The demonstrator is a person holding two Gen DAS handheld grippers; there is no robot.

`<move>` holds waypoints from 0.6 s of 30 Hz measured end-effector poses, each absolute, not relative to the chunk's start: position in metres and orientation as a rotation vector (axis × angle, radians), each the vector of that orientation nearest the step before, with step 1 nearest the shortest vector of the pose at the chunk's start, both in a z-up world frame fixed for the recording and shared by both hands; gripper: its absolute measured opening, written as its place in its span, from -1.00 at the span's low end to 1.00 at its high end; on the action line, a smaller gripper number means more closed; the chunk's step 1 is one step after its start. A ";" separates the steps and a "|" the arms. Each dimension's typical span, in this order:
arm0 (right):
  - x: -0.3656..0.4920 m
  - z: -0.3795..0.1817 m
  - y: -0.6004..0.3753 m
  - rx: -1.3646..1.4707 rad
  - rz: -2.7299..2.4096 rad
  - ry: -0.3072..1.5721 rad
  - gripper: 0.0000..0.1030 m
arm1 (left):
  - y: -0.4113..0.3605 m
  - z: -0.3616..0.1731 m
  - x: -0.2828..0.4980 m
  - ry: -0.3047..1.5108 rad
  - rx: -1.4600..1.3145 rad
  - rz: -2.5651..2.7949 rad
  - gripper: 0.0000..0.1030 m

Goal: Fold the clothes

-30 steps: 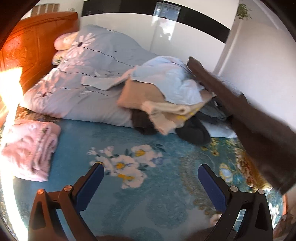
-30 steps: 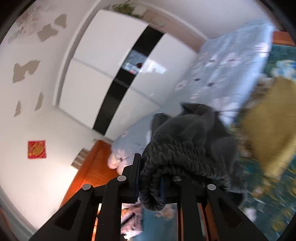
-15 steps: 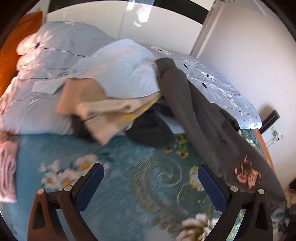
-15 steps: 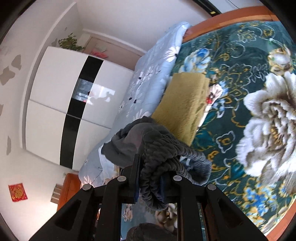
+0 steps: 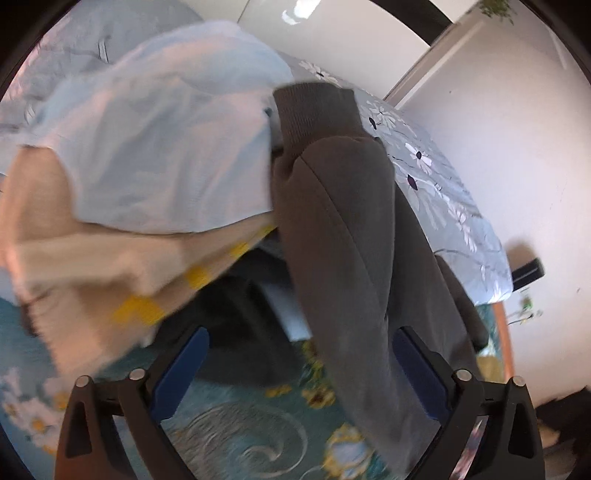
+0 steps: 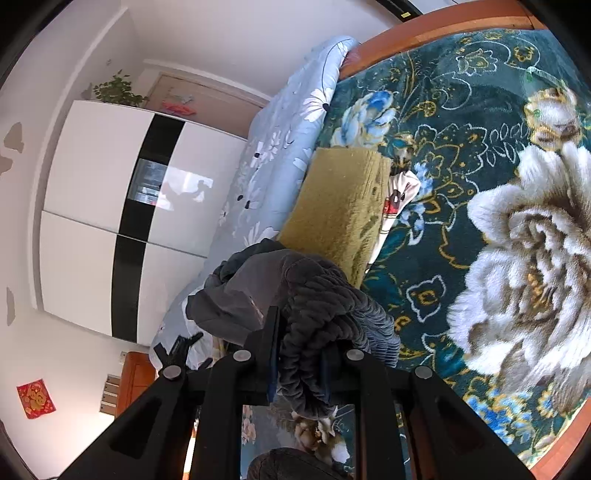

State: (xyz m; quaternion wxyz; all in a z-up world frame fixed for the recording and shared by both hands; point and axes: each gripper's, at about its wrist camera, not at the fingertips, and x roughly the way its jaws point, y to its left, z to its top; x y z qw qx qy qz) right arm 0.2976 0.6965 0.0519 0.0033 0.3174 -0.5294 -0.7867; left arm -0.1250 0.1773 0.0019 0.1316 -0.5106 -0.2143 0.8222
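Note:
A dark grey sweatshirt (image 5: 343, 221) stretches from its ribbed cuff on the clothes pile down across the teal floral blanket (image 5: 236, 417). It runs between the blue pads of my left gripper (image 5: 301, 334), whose jaws stand wide, are closing, and do not touch it. The pile holds a light-blue garment (image 5: 166, 129) over a cream one with yellow patches (image 5: 110, 273). In the right wrist view my right gripper (image 6: 299, 343) is shut on a bunched ribbed edge of the same grey sweatshirt (image 6: 314, 291), held above the bed.
A folded olive towel (image 6: 340, 206) lies on a white printed cloth (image 6: 399, 199) on the blanket (image 6: 498, 240). A pale-blue flowered quilt (image 6: 280, 147) lines the bed's far side. The wooden bed frame (image 6: 424, 33) and a white wardrobe (image 6: 92, 184) stand beyond.
My left gripper has swept right and down, close to the pile; the grey sweatshirt now lies between its jaws. My right gripper has swung down towards the blanket, still gripping the ribbed edge.

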 end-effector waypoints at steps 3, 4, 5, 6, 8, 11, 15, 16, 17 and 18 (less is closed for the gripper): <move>0.292 0.052 0.700 1.024 -2.473 -1.654 -0.64 | 0.181 -0.011 -0.139 -0.677 -1.492 2.340 0.64; 0.292 0.053 0.700 1.032 -2.477 -1.651 -0.64 | 0.182 -0.013 -0.142 -0.691 -1.483 2.326 0.55; 0.291 0.054 0.700 1.037 -2.480 -1.647 -0.64 | 0.182 -0.015 -0.144 -0.705 -1.474 2.312 0.43; 0.290 0.055 0.699 1.042 -2.484 -1.643 -0.64 | 0.183 -0.016 -0.146 -0.720 -1.464 2.297 0.34; 0.290 0.056 0.699 1.053 -2.487 -1.640 -0.64 | 0.181 -0.019 -0.148 -0.776 -1.450 2.254 -0.09; 0.290 0.057 0.698 1.061 -2.489 -1.643 -0.64 | 0.177 -0.020 -0.149 -0.856 -1.430 2.211 -0.72; 0.291 0.065 0.692 1.059 -2.504 -1.626 -0.64 | 0.170 -0.004 -0.138 -0.894 -1.383 2.237 -0.93; 0.292 0.067 0.690 1.058 -2.510 -1.617 -0.64 | 0.167 0.002 -0.135 -0.892 -1.370 2.248 -0.93; 0.292 0.072 0.687 1.055 -2.517 -1.599 -0.64 | 0.161 0.011 -0.130 -0.889 -1.349 2.260 -0.94; 0.292 0.077 0.684 1.052 -2.524 -1.581 -0.64 | 0.155 0.019 -0.125 -0.885 -1.328 2.273 -0.94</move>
